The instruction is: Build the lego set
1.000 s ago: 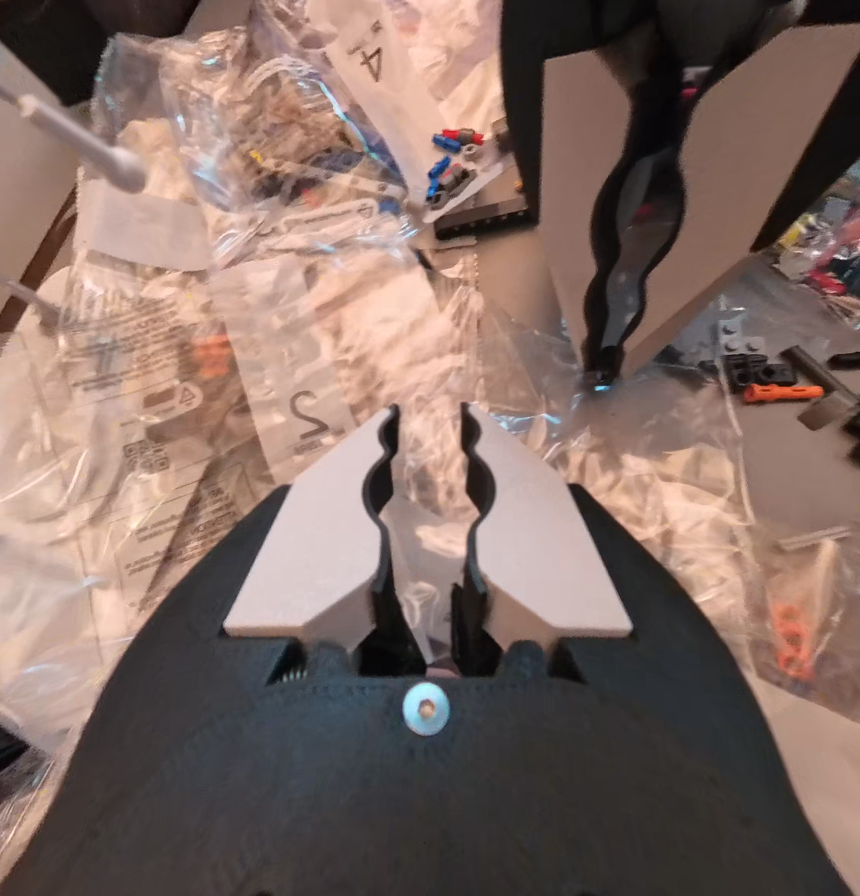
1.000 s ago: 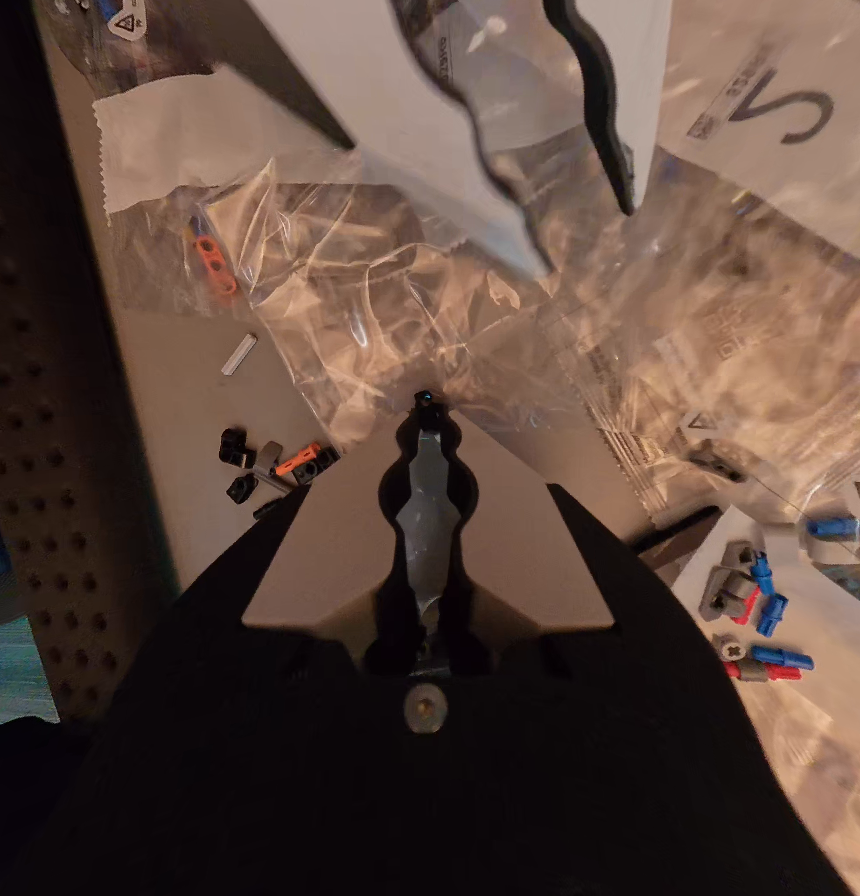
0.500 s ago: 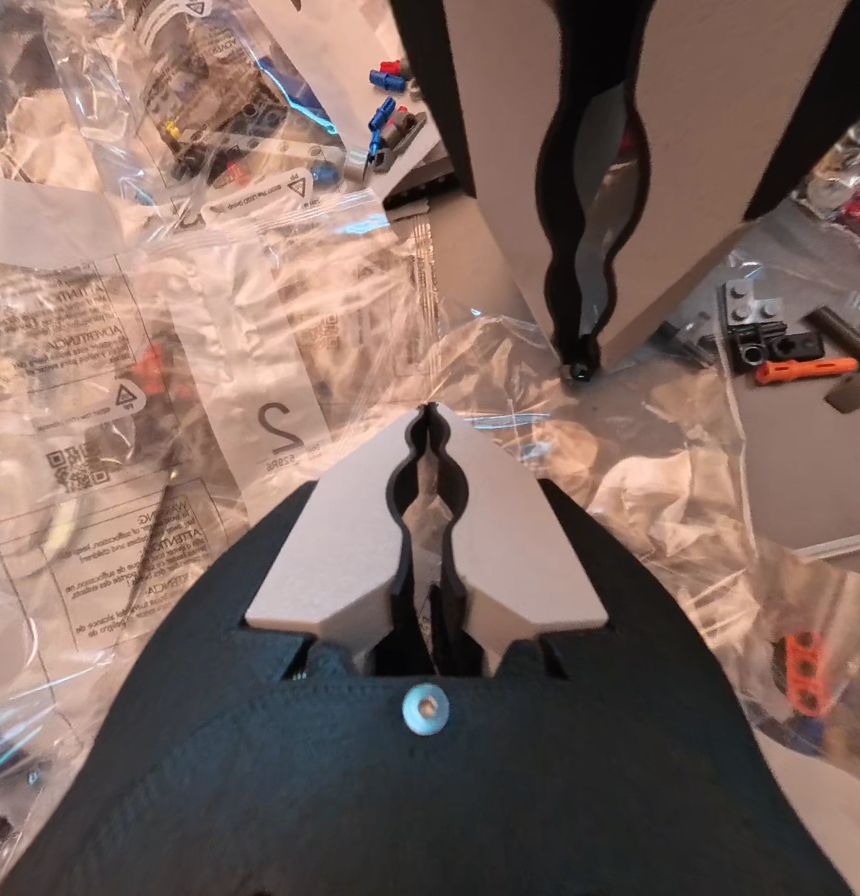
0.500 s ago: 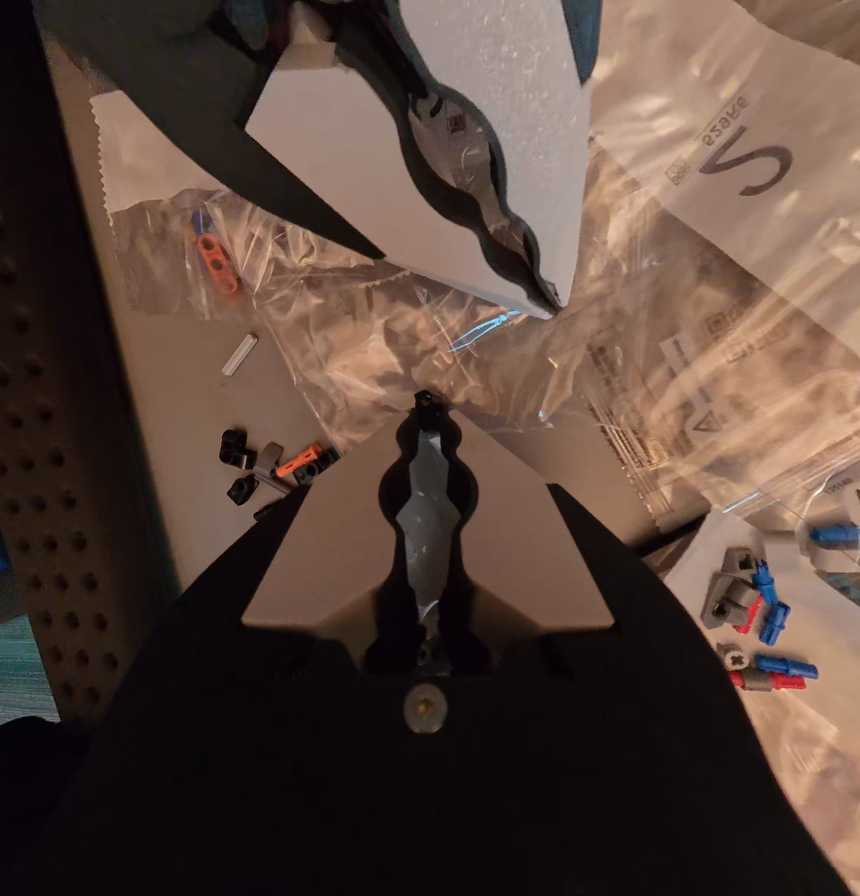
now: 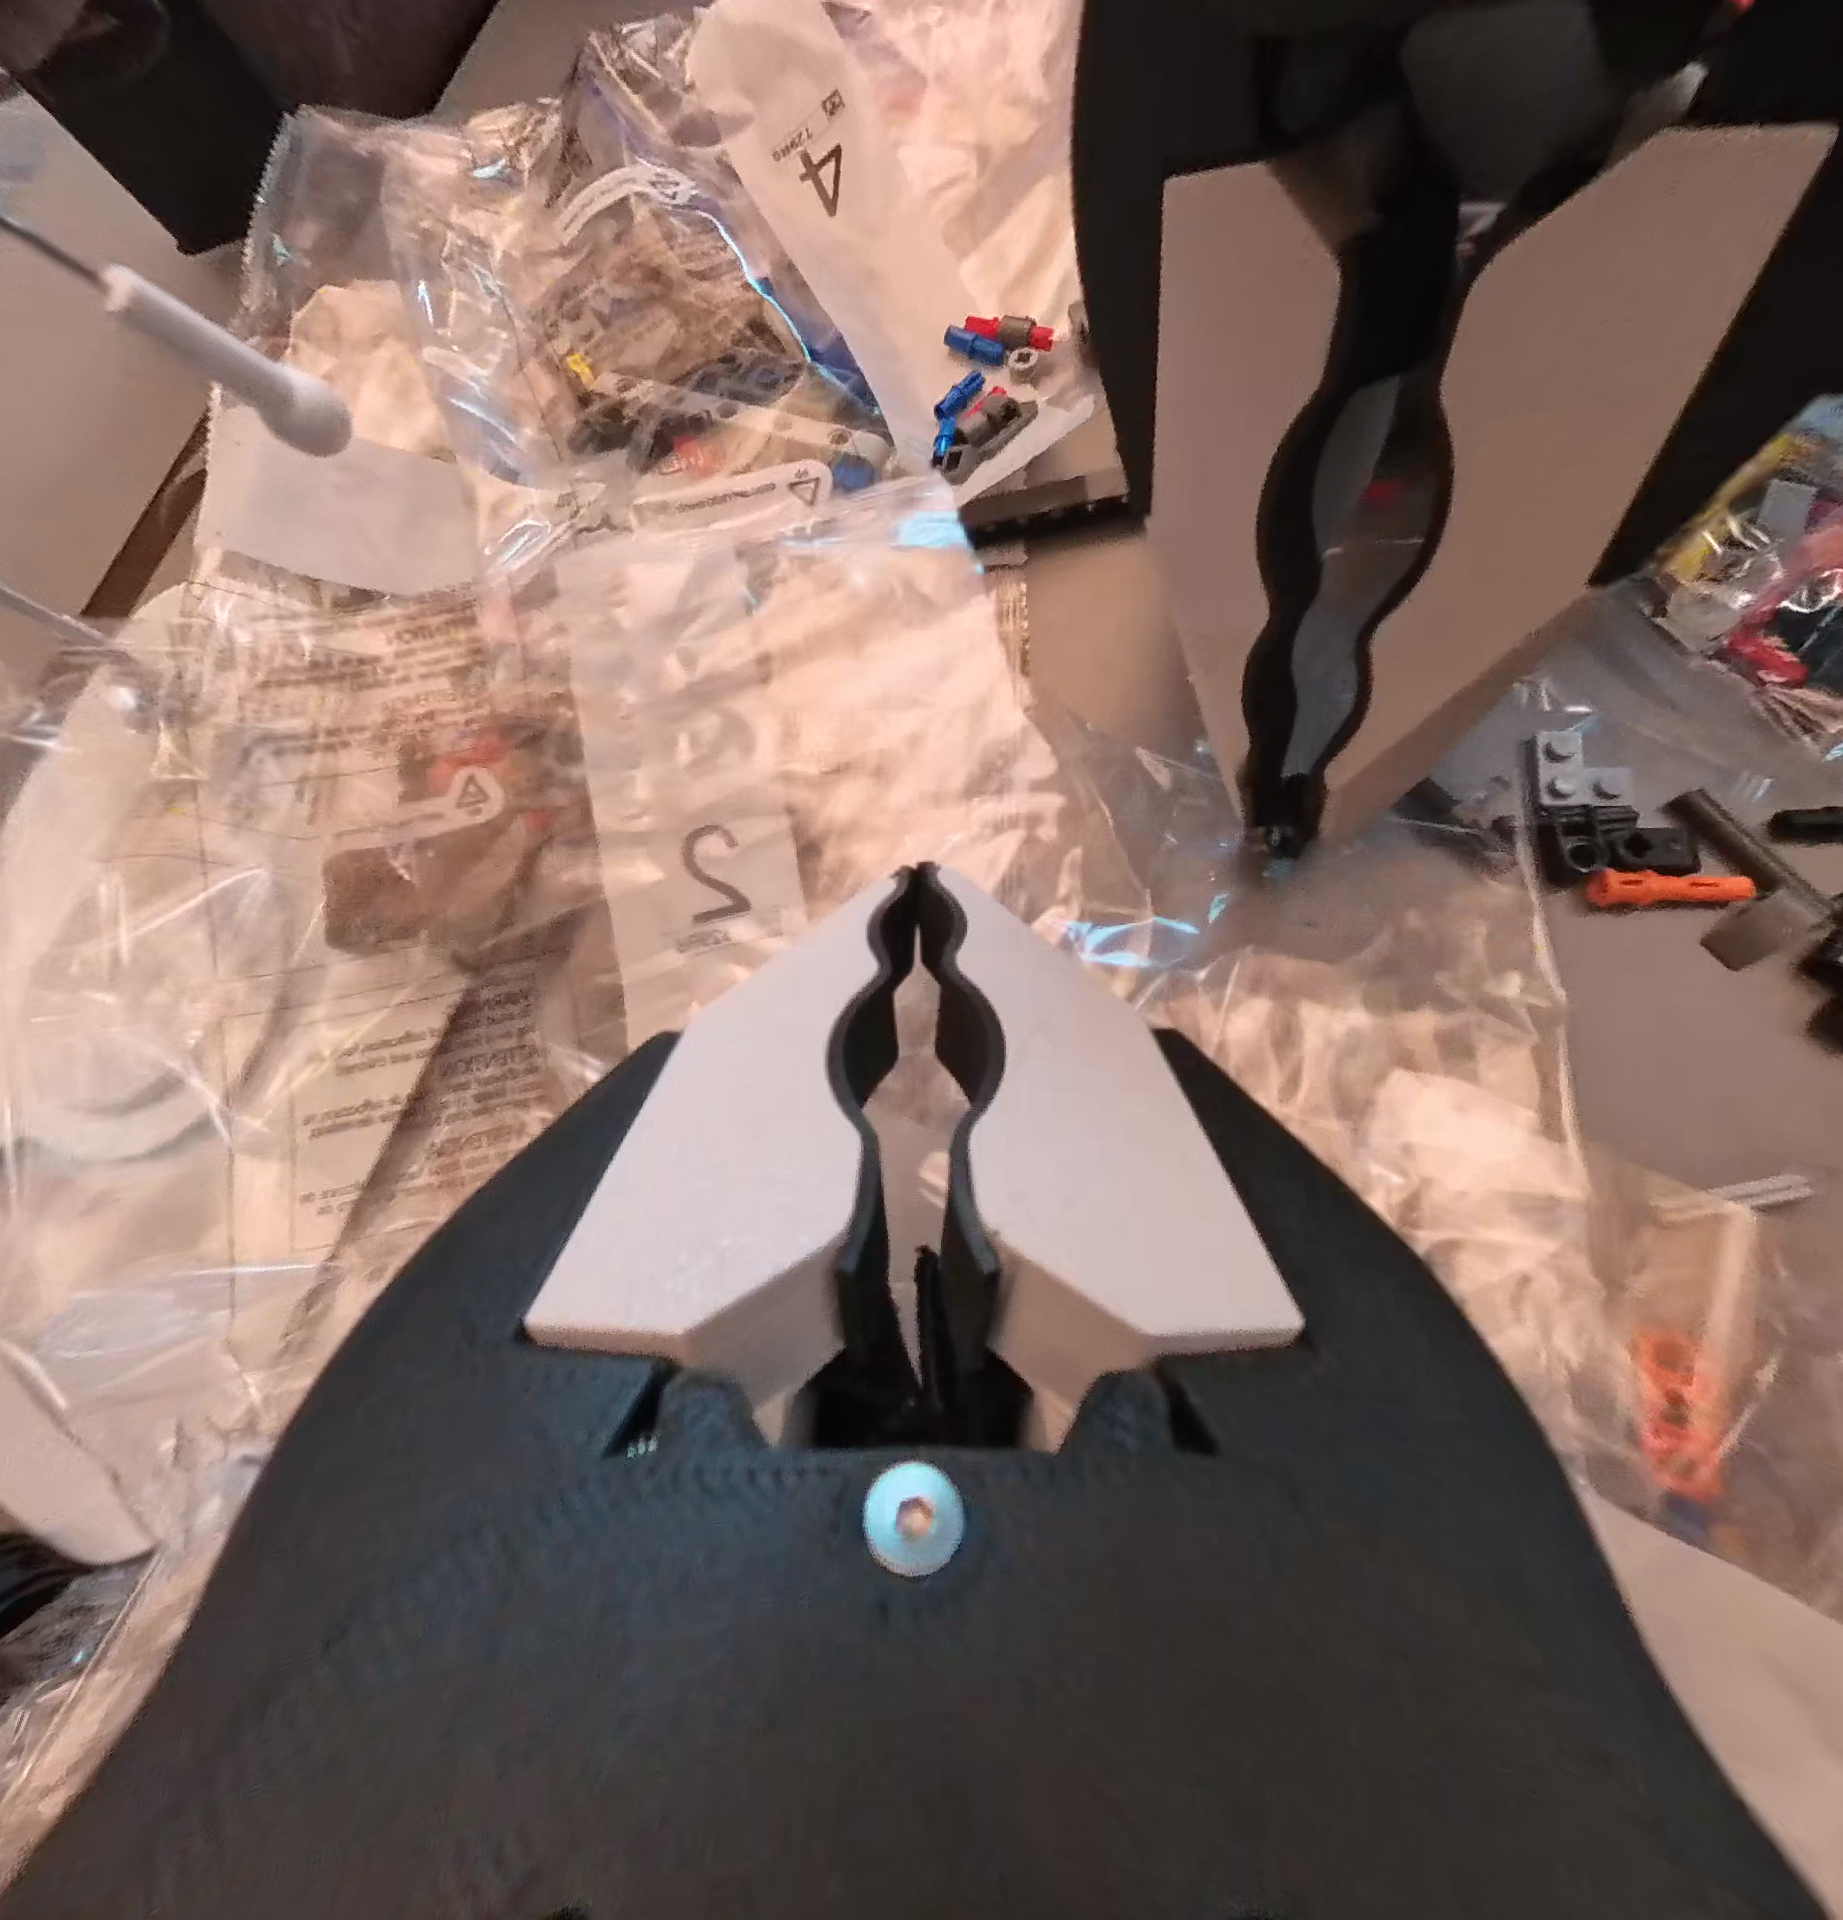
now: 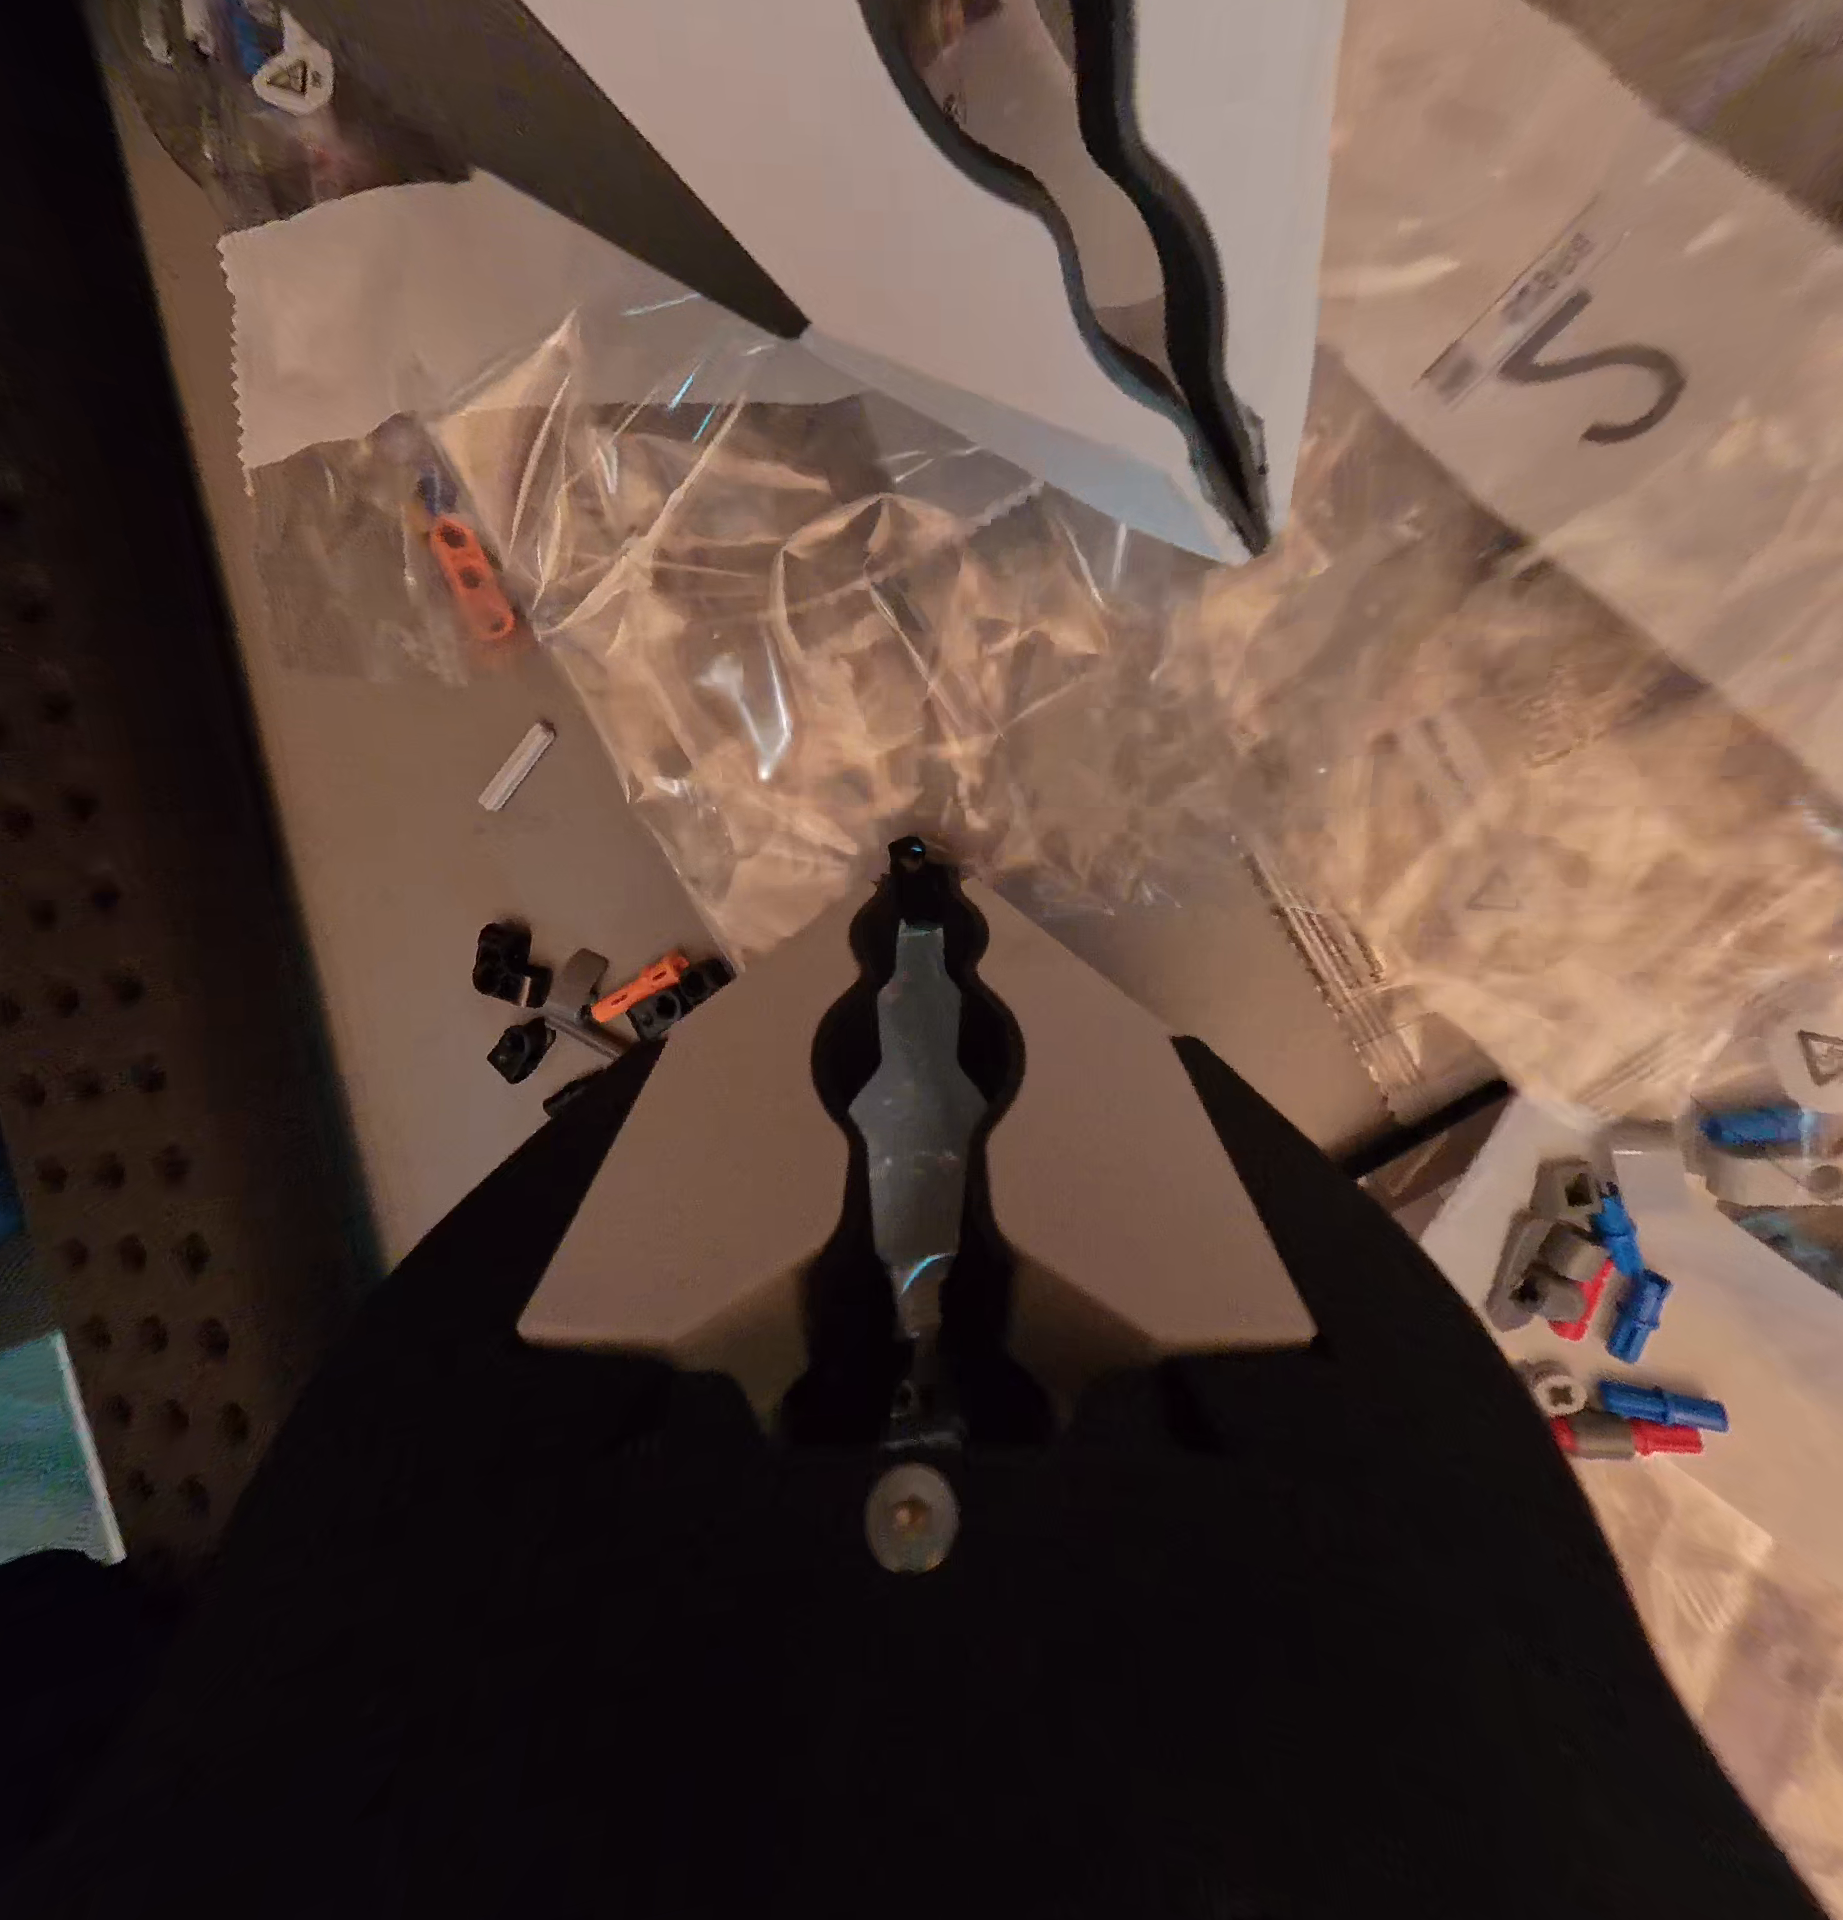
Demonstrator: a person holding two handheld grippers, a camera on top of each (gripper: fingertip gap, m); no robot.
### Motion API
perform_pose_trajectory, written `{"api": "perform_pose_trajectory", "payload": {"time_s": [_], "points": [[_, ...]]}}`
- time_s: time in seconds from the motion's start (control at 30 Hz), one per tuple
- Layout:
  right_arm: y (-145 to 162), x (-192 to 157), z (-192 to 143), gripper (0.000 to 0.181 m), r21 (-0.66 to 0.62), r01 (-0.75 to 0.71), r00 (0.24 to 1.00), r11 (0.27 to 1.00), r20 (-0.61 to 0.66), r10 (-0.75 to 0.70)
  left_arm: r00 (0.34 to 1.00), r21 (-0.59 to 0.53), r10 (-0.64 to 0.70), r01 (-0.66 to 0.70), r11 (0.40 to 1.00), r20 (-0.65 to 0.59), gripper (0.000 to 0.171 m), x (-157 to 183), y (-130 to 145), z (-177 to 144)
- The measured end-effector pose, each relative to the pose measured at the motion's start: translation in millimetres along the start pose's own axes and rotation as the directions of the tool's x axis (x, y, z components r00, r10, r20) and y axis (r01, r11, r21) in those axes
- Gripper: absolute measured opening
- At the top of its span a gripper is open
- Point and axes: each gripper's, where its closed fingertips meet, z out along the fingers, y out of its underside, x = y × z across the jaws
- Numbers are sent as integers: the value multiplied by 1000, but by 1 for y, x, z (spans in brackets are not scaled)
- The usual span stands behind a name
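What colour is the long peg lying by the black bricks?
Orange long plastic peg; left wrist view shows it best.

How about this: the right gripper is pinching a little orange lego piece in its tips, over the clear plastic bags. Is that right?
Almost. The colour is wrong: the lego piece pinched in the tips of the right gripper is black, not orange. The right wrist view shows it, held over the clear plastic bags.
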Motion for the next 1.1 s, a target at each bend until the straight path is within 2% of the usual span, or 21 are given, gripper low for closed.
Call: {"api": "perform_pose_trajectory", "payload": {"time_s": [0.07, 0.17, 0.33, 0.4, 0.43, 0.57, 0.67, 0.8, 0.93, 1.1], "points": [[-5, 4, -4, 5, 27, -4, 1000, 1000, -21, 5, 999, 27, -26, 27, 999, -31, 0, 2, -3, -3], [-5, 4, -6, 6, 34, -7, 1000, 999, -22, 8, 999, 35, -31, 31, 999, -13, 0, -4, -3, -6], [-1, 2, -1, 6, 10, -9, 1000, 1000, -6, 9, 997, 26, -16, 18, 999, -81, 0, 12, -4, -1], [0, 2, 1, 6, -2, -7, 1000, 1000, -4, 7, 997, 0, 18, -18, 1000, -79, 23, 17, -2, 5], [0, 1, 1, 6, -4, -6, 1000, 1000, -3, 6, 995, -4, 32, -32, 999, -92, 30, 22, -2, 7], [0, 1, 0, 6, -2, -9, 1000, 1000, -2, 9, 993, -53, 103, -106, 993, -55, 42, 24, 1, 12], [1, 1, 2, 6, -8, -9, 1000, 1000, -1, 9, 991, -91, 126, -128, 988, -35, 39, 23, 8, 18], [1, 1, 3, 6, -13, -7, 1000, 1000, 2, 7, 992, -96, 117, -120, 988, -36, 25, 22, 10, 20], [2, 1, 3, 5, -12, -10, 1000, 1000, 4, 10, 992, -110, 125, -127, 986, -24, 1, 21, 12, 22], [2, 1, 3, 6, -12, -9, 1000, 1000, 3, 9, 993, -113, 115, -117, 987, -25, 0, 20, 13, 23]]}}
